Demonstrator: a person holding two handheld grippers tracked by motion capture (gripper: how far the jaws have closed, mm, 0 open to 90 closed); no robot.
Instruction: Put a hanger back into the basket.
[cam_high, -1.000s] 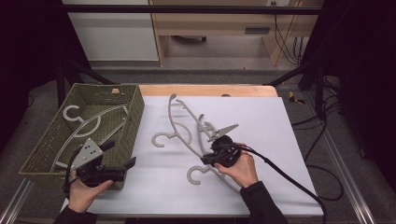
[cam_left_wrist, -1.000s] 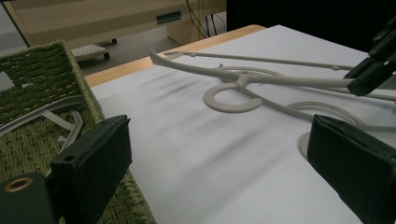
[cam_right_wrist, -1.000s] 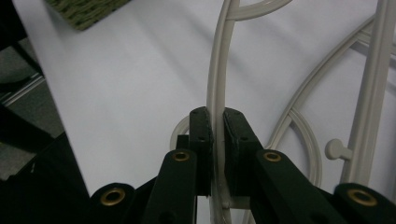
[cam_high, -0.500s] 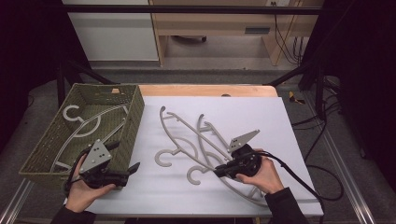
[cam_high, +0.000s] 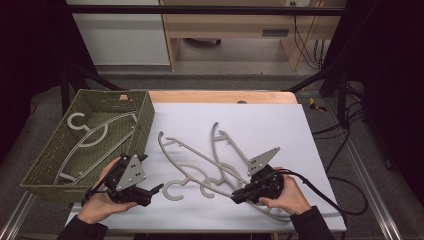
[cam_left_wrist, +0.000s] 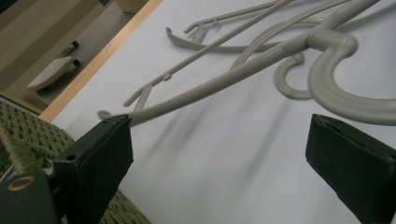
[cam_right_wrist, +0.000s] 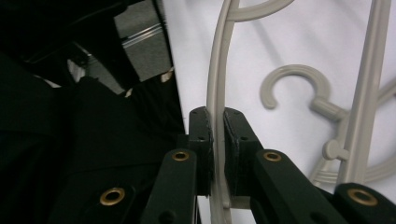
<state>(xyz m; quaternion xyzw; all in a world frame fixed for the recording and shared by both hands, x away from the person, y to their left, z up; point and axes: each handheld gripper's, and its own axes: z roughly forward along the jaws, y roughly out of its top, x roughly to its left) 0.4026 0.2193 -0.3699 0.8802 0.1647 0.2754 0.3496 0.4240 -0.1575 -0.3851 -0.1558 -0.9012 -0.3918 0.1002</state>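
Observation:
Grey plastic hangers (cam_high: 200, 156) lie overlapped on the white table top (cam_high: 260, 125), their hooks toward the person. My right gripper (cam_high: 236, 196) is at the front of the pile. In the right gripper view it (cam_right_wrist: 218, 114) is shut on the thin arm of one hanger (cam_right_wrist: 215, 70), which runs straight up between the pads. My left gripper (cam_high: 154, 195) lies to the left of the hooks, beside the basket, pointing at them. Its jaws (cam_left_wrist: 219, 123) stand wide open with bare table between them, and a hanger hook (cam_left_wrist: 334, 70) lies just beyond.
An olive woven basket (cam_high: 145, 120) sits at the table's left with more grey hangers (cam_high: 90, 135) inside. The wooden table edge (cam_high: 220, 96) runs along the back. The right gripper's cable (cam_high: 325, 197) trails off to the right. A metal frame rail (cam_high: 372, 200) borders the right side.
My right gripper has moved right and toward the person, dragging the hangers with it and turning them. My left gripper has slid right from the basket's front toward the hooks.

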